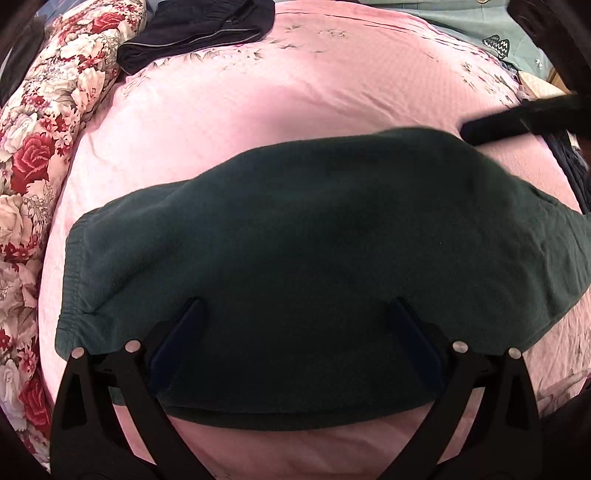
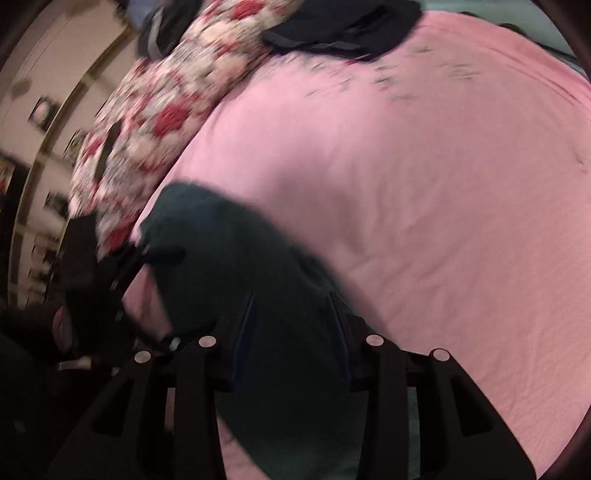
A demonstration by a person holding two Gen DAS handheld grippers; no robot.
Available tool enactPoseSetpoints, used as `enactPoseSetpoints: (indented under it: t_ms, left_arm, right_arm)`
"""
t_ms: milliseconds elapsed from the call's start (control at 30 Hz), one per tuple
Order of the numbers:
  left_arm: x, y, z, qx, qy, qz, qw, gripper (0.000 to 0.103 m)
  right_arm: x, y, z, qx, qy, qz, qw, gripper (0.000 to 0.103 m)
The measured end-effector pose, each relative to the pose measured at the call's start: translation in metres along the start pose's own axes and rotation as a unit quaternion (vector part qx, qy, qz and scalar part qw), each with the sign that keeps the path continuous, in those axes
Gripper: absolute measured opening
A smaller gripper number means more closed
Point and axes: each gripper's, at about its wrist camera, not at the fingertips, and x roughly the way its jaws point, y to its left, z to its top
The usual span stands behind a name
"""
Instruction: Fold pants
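Dark green fleece pants (image 1: 314, 229) lie folded on the pink bedspread (image 1: 258, 110), waistband at the left. My left gripper (image 1: 295, 310) is open just above their near edge, fingers wide apart, holding nothing. My right gripper (image 2: 295, 299) is open over the other end of the pants (image 2: 229, 251); the view is blurred by motion. The right gripper also shows in the left wrist view (image 1: 517, 122) as a dark blurred bar at the pants' far right corner. The left gripper shows at the left in the right wrist view (image 2: 122, 273).
A floral quilt (image 1: 40, 155) is bunched along the left side of the bed. Dark navy garments (image 1: 195, 33) lie at the far end. A teal pillow (image 1: 491, 33) sits at the far right. Dark cloth (image 1: 572, 173) hangs at the right edge.
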Motion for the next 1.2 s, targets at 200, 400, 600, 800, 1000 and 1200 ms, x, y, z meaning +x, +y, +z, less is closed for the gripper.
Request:
enactPoseSetpoints:
  t_ms: [200,400,600,800,1000,1200]
  left_arm:
    - [-0.002,-0.001,-0.001,0.01,-0.007,-0.003,0.9999,0.101]
    - [-0.001,-0.003,-0.002,0.013,-0.012,-0.006,0.9998,0.101]
    - [-0.001,-0.003,-0.002,0.016,-0.012,-0.008,0.9998,0.101]
    - [-0.001,-0.006,-0.002,0.017,-0.013,-0.008,0.9997,0.101]
    - [-0.001,-0.005,-0.003,0.016,-0.014,-0.007,0.9997,0.101]
    - [-0.002,-0.005,-0.002,0.019,-0.016,-0.008,0.9997,0.101]
  right_arm:
    - [0.029,-0.012,0.007,0.016,0.062,0.018,0.998,0.042]
    - [0.008,0.006,0.006,-0.01,0.061,0.106,0.992,0.042]
    - [0.028,-0.032,0.024,0.045,0.044,0.04,0.997,0.042]
    - [0.038,-0.015,0.023,0.014,0.102,0.123,0.987,0.043]
    - [0.039,0.004,0.014,-0.012,0.147,0.157,0.977,0.043]
    - [0.047,-0.018,0.016,0.024,0.137,0.116,0.983,0.043]
